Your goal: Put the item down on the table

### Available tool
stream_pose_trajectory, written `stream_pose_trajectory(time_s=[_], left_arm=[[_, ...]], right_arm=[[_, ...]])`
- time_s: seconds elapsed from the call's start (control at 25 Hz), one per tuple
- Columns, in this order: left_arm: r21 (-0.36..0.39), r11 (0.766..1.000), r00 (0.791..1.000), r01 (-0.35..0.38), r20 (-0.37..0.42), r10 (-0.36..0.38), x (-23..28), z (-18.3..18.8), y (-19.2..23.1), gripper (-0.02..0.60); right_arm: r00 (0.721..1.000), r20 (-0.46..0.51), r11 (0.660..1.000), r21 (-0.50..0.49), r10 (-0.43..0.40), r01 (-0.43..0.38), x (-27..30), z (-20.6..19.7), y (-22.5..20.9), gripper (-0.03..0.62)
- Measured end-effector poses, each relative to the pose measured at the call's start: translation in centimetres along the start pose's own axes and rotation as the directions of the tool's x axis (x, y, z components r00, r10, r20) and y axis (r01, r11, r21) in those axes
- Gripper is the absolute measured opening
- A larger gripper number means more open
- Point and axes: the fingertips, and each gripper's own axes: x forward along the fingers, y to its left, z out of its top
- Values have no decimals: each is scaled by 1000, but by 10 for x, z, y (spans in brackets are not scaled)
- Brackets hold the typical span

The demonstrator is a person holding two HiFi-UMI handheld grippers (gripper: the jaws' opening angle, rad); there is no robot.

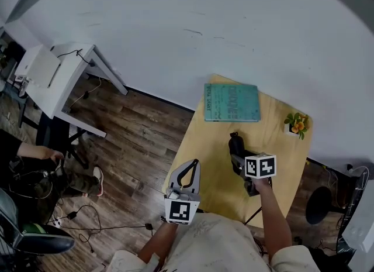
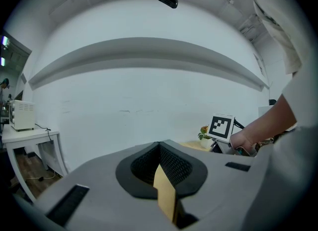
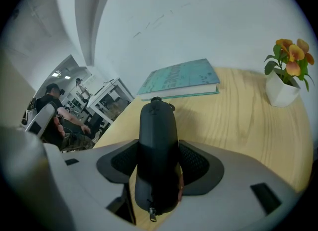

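Jaws of the right claw point(image 1: 238, 155) are pinching a black case point(image 3: 158, 140) with a zip, one pad on each side of its middle. The case sticks out past the claw's tips, over the yellow wood table point(image 1: 204, 165). I cannot tell if it touches the wood. Ahead of this claw, farther along the table, lies a green book point(image 3: 179, 78). Ahead and to the claw's right stands a small white pot with orange flowers point(image 3: 285, 78). The left claw point(image 2: 159, 148) is off to the left of the right claw, near the table's edge. Its jaws are pressed together at the tips and hold nothing. It points at a white wall point(image 2: 149, 91).
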Motion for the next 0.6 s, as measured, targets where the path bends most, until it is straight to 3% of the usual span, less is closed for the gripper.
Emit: stream_pose_trajectory(time_s=[0.16,0.4,0.6], left_arm=[[35,999,999,7,33,-8,3,3,1,8],[15,1000,1000,1,2,-1,-1,-1,5,8],[32,999,999,13,30,-14,1,3,0,8]], right_arm=[[1000,-4,1000,11,5,-5,1,-2,0,264],[1000,-7,999,-22,-24,24,-1,-3,0,282],[999,24,1000,-9,-21,22,-7,0,-3,298]])
